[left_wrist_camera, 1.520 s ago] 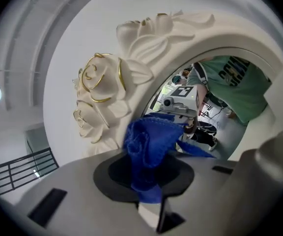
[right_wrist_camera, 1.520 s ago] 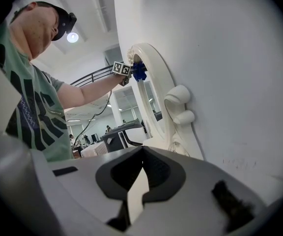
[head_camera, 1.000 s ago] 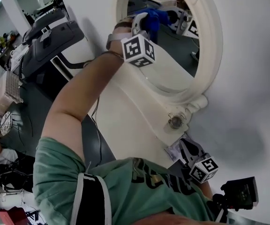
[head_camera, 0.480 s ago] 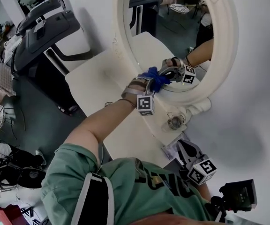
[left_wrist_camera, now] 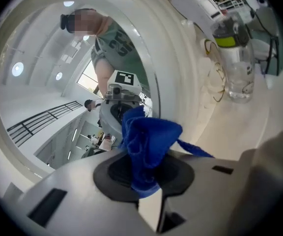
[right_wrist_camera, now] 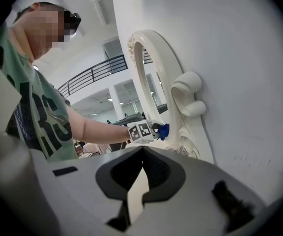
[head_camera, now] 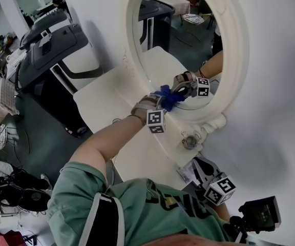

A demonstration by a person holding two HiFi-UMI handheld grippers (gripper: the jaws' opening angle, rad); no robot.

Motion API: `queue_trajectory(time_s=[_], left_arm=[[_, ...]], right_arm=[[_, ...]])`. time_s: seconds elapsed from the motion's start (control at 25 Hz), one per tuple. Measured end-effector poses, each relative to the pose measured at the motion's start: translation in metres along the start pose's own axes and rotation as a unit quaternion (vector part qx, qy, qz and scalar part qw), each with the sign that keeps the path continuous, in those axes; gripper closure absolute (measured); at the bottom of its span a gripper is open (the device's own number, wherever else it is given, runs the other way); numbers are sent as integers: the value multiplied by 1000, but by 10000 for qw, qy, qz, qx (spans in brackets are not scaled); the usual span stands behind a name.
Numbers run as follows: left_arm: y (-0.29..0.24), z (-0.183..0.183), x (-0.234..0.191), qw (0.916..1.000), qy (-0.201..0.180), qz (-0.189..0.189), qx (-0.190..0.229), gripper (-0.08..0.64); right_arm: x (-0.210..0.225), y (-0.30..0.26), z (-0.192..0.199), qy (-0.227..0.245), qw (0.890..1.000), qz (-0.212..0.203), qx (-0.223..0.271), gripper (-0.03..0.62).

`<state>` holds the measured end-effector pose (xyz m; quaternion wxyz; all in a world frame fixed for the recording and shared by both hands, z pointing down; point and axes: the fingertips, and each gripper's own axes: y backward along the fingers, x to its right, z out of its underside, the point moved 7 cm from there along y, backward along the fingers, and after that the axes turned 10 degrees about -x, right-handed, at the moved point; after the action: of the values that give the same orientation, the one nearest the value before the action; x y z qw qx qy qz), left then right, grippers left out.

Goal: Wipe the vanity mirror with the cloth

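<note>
Left gripper (head_camera: pixel 164 100): jaws clamped on the cloth (head_camera: pixel 170 97). A bunched blue wad sticks out past the tips, and one thin tail trails to the side.
Right gripper (right_wrist_camera: pixel 140 175): jaws together, nothing between them. It is held low by the person's body, well apart from the mirror (head_camera: pixel 160 32), and looks along the wall towards it.
Cloth: against the glass at the mirror's lower edge, just inside the frame (head_camera: pixel 234 45). Its reflection meets it, so I take it as touching.
Mirror: oval, in a pale ornate frame, standing on the white surface (head_camera: pixel 106 99) against the wall.
Arm: left arm stretched across the surface to reach the glass.
Bottle (left_wrist_camera: pixel 232 58): clear with a green-banded top, on the surface just beside the frame's foot, apart from the cloth.
Step in hand: a wiping pass along the bottom of the glass, by my reading.
Done so far: cannot tell which parts are covered. No smears, streaks or wet trail show anywhere on the glass.
Left to do: judging from the cloth's place alone, the middle and top of the oval may yet need passes. The band next to the frame is where dirt would likely hide.
Watch for: bottle near the sweep. A wide stroke off the lower rim could knock it.
</note>
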<state>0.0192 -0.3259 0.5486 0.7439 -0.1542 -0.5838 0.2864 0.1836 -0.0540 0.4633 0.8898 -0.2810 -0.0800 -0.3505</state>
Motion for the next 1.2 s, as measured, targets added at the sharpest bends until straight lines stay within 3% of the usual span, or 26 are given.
queue_trajectory(time_s=[0.08, 0.2, 0.36, 0.48, 0.6, 0.68, 0.84, 1.2], left_arm=[[16, 4, -27, 9996, 230, -40, 135, 479], [56, 2, -106, 9946, 636, -661, 490, 479], [136, -26, -244, 9704, 1012, -1894, 1101, 479], [191, -49, -325, 9514, 874, -2694, 1213, 479], [221, -69, -372, 9406, 474, -3203, 1021, 479], [226, -75, -392, 9404, 381, -3279, 820, 478], [213, -86, -399, 9492, 257, -3094, 512, 477], [207, -94, -384, 9341, 24, -3563, 222, 483]], right_arm=[[2, 4, -1, -4, 9999, 56, 85, 580], [10, 8, 4, -45, 9998, 103, 158, 580], [17, 11, 3, -21, 9995, 100, 284, 580], [16, 10, -1, 24, 9992, 50, 385, 580], [14, 9, 0, 47, 9989, 18, 466, 580], [16, 8, 0, 29, 9987, 6, 514, 580], [22, 9, 5, -59, 9983, -61, 576, 580], [20, 13, 11, -135, 9983, -137, 557, 580]])
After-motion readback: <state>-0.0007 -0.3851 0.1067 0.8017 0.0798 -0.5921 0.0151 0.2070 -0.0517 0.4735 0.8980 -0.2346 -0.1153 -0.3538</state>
